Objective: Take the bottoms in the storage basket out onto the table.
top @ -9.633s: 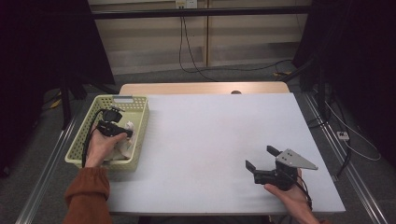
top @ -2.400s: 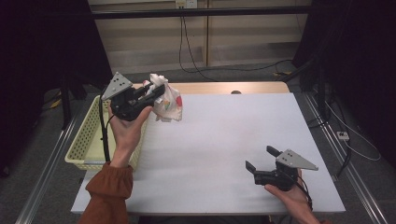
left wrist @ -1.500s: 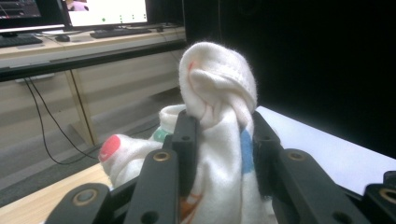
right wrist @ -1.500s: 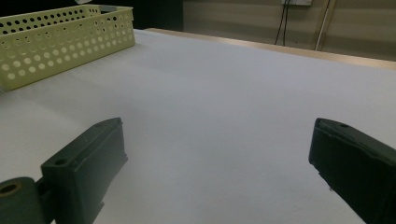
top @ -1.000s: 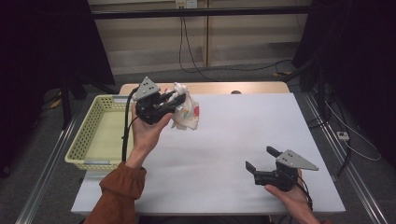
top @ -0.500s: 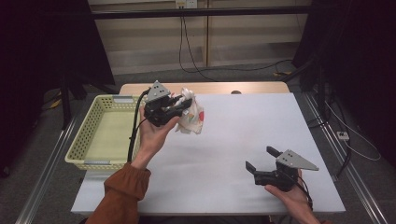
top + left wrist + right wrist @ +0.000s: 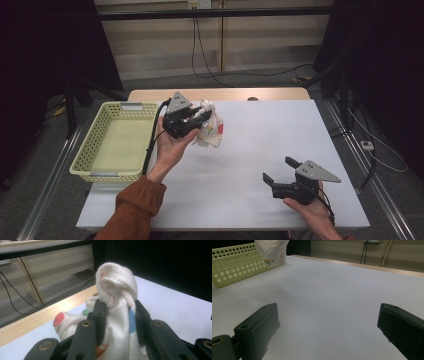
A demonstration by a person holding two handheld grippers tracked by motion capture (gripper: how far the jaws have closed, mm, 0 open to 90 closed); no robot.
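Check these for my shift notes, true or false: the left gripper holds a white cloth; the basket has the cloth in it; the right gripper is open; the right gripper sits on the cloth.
1. The left gripper is clamped on the white cloth: true.
2. The cloth lies in the yellow basket: false, it hangs over the white table, beside the basket.
3. The right gripper is open: true.
4. The right gripper rests on the cloth: false, it is far from it, nothing between its jaws.

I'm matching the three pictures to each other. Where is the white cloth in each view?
High view: white cloth, upper middle, in the left gripper.
Left gripper view: centre, clamped between the jaws.
Right gripper view: top left.
Shared landmark: white table.
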